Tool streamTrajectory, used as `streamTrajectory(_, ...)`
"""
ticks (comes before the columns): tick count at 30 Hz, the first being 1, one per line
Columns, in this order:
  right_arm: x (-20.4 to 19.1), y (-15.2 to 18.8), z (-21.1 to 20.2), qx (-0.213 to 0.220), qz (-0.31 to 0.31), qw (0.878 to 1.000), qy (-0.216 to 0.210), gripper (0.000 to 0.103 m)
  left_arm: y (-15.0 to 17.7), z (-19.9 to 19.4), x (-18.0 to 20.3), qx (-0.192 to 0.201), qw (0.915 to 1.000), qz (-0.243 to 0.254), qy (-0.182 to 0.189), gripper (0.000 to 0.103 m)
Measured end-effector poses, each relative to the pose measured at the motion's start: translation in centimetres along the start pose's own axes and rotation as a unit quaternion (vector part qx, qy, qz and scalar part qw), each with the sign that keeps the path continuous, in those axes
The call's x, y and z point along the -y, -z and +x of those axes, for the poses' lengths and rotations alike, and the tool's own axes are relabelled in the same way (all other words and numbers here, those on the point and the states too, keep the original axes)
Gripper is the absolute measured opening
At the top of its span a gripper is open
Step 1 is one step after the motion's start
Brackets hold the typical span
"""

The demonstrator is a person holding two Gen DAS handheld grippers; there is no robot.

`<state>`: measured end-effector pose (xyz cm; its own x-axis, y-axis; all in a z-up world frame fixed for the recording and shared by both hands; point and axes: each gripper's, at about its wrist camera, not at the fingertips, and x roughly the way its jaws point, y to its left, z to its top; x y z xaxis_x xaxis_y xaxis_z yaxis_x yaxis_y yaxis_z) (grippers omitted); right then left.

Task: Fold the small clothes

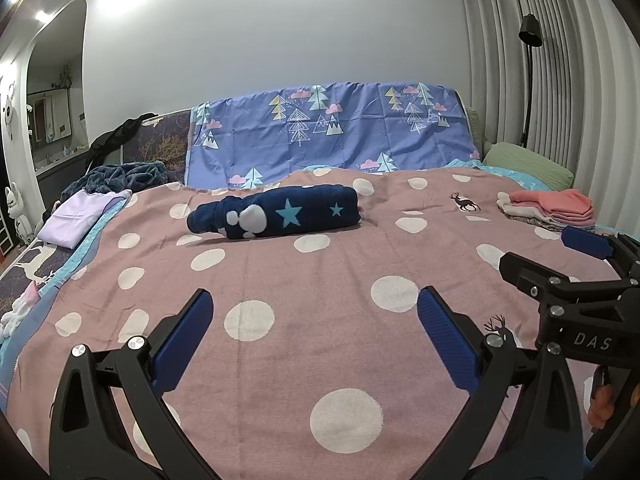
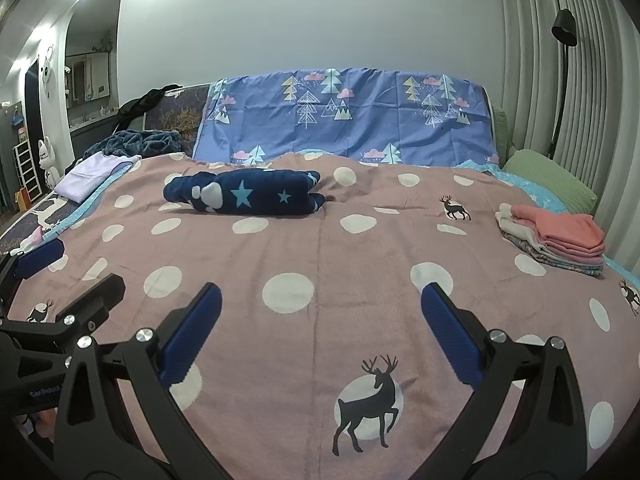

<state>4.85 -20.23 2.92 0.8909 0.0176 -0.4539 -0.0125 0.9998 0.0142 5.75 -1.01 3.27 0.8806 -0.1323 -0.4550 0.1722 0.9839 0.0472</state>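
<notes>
A dark blue fleece garment [image 1: 280,211] with light blue stars and white patches lies folded in a thick bundle on the pink dotted bedspread [image 1: 304,344], well beyond both grippers; the right wrist view shows the same garment [image 2: 244,196]. A stack of folded small clothes [image 1: 548,208], coral pink on top, rests at the bed's right side, and this stack [image 2: 556,240] also appears in the right wrist view. My left gripper [image 1: 314,306] hovers open over bare bedspread, holding nothing. My right gripper [image 2: 320,300] is open too, beside the left one, with nothing between its fingers.
A blue sheet with trees [image 1: 328,132] drapes the headboard. A green pillow [image 1: 528,164] lies at the far right near a floor lamp [image 1: 530,76]. A lilac cloth [image 1: 80,216] and a dark rumpled blanket [image 1: 124,176] sit at the bed's left edge.
</notes>
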Motion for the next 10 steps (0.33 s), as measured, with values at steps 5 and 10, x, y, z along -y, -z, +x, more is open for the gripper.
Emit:
streamTrajectory(5,0.31,0.19,0.22,-0.004,0.004,1.0,0.001,0.101,0.02,0.05,-0.15,-0.003,1.0,0.0,-0.002,0.102)
streamTrajectory(10,0.33,0.33,0.53,-0.008,0.004,1.0,0.001,0.101,0.22,0.12,-0.62,-0.007,1.0,0.002,-0.002,0.102)
